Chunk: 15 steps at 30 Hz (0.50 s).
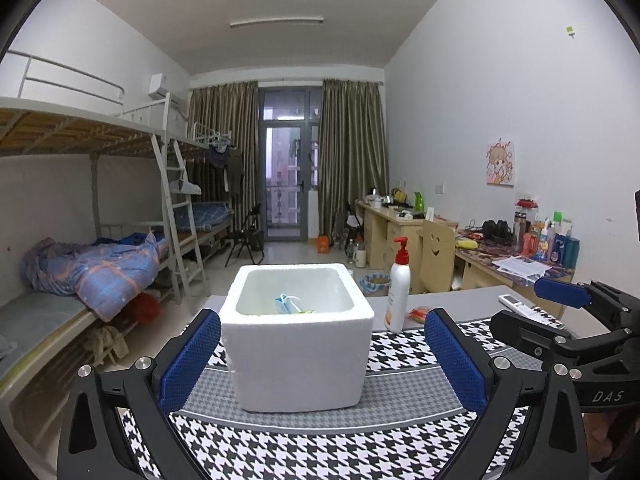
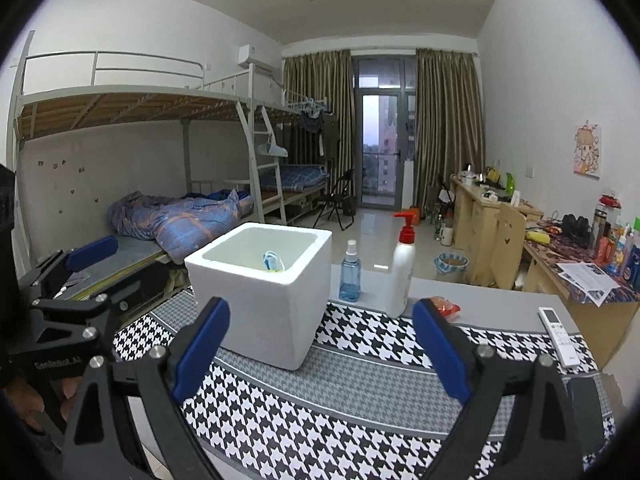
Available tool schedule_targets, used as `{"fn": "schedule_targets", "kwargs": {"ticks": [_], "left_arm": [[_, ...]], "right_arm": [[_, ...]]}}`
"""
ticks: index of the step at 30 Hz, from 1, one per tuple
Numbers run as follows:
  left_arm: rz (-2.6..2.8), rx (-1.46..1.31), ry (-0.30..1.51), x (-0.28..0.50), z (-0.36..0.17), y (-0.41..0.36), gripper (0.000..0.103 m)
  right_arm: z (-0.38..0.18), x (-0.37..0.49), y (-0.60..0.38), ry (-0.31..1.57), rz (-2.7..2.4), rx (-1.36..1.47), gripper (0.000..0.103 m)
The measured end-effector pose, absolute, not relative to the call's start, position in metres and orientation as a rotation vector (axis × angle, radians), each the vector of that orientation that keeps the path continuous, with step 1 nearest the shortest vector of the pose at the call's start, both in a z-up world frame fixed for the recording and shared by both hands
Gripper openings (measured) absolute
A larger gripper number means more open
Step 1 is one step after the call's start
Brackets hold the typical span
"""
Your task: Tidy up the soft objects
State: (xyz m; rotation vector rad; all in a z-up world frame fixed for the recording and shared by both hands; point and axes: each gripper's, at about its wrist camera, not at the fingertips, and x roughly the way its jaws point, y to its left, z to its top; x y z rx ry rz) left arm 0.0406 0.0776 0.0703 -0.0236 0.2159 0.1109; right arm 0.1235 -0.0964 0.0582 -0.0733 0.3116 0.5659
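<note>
A white foam box (image 1: 298,360) stands on the houndstooth cloth (image 1: 320,448), dead ahead in the left wrist view. A small blue and yellow-green soft item (image 1: 286,305) lies inside it. My left gripper (image 1: 322,315) is open, its blue pads flank the box's near side without pressing on it. In the right wrist view the box (image 2: 260,300) sits ahead and left, with the blue item (image 2: 272,262) inside. My right gripper (image 2: 320,308) is open and empty. A small orange-red packet (image 2: 446,306) lies by its right fingertip.
A white pump bottle (image 2: 402,276) and a blue spray bottle (image 2: 350,276) stand behind the box. A white remote (image 2: 558,336) lies at the table's right edge. Bunk beds (image 2: 160,208) are to the left, cluttered desks (image 2: 580,264) to the right.
</note>
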Motion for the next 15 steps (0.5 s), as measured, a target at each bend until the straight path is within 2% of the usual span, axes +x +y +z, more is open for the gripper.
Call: {"fn": "schedule_targets", "kwargs": {"ticks": [15], "left_arm": [[0.132,-0.002,0.170,0.009,0.029,0.061,0.102]], "right_arm": [[0.018,0.097,-0.113,0.281,0.525,-0.049,0.095]]}}
